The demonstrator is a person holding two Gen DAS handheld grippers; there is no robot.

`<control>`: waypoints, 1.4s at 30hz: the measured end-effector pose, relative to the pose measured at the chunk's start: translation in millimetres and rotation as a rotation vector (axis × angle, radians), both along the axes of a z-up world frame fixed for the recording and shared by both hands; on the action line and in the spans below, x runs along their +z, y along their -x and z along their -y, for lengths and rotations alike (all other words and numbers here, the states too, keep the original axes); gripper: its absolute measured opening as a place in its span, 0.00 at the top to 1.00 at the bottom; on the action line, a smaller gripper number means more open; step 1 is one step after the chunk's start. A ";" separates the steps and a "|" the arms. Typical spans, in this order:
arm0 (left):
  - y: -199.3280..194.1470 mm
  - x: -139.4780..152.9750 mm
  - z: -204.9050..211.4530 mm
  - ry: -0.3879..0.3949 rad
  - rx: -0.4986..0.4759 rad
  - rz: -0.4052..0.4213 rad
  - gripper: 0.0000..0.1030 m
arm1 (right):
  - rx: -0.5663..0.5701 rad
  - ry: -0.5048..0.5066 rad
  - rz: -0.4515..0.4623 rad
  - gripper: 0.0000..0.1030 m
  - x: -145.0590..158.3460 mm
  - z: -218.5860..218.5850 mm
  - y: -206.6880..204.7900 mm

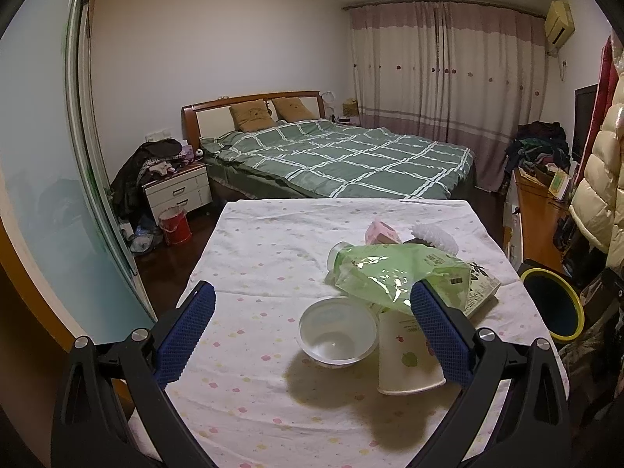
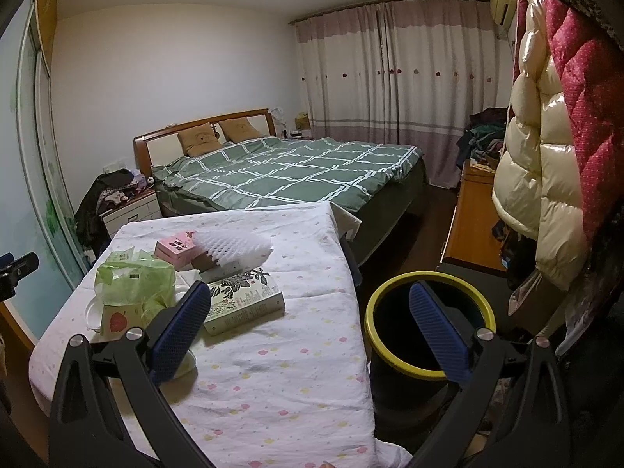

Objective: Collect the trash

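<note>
1. Your left gripper [image 1: 312, 312] stood with its jaws wide apart and empty, above the near part of the counter [image 1: 249, 249]; your right gripper [image 2: 308, 319] was likewise spread and empty, straddling the counter's right edge and the bin [image 2: 429, 366].
2. The trash lay clustered at the counter's right side: a clear plastic bowl [image 1: 337, 335], a paper cup [image 1: 405, 355] on its side, a green plastic bag [image 1: 394, 273], a pink carton [image 1: 380, 232], white foam netting [image 1: 433, 236] and a printed box [image 2: 243, 300].
3. All looked light. The bowl seemed thin and slippery: take it by the rim. The cup would crush, so grip gently.
4. The bag draped over the cup and crowded the bowl; it could snag.
5. The yellow-rimmed bin stood open just right of the counter, unobstructed.
</note>
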State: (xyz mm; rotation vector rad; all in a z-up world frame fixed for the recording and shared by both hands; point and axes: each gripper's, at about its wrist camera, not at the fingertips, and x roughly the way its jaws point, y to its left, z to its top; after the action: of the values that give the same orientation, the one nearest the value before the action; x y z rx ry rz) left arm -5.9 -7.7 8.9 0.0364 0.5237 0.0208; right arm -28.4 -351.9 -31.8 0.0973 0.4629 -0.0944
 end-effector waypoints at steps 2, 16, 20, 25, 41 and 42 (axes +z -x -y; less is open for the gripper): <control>1.0 0.1 -0.1 0.000 0.001 0.002 0.04 | -0.001 -0.003 -0.001 0.06 0.5 0.7 0.2; -0.1 -2.2 -3.4 0.013 0.004 -0.010 0.04 | 0.004 -0.004 0.001 0.06 0.0 -0.5 0.3; -0.6 -3.3 -2.7 0.014 0.001 -0.014 0.04 | 0.004 -0.005 0.001 0.06 0.1 -0.5 0.5; -0.7 -3.0 -2.4 0.014 -0.001 -0.014 0.04 | 0.003 -0.005 0.001 0.06 -0.3 -0.9 0.5; -1.4 -4.0 0.9 0.012 -0.007 -0.022 0.04 | 0.005 -0.007 -0.003 0.06 -2.7 1.6 1.0; -2.0 -4.6 1.2 0.012 -0.007 -0.023 0.04 | 0.004 -0.008 -0.003 0.06 -3.6 2.4 1.0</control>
State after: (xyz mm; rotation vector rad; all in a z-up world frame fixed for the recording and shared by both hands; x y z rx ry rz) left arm -3.9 -8.9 4.3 0.0269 0.5463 0.0105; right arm -29.4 -354.3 -35.5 0.1043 0.4667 -0.0887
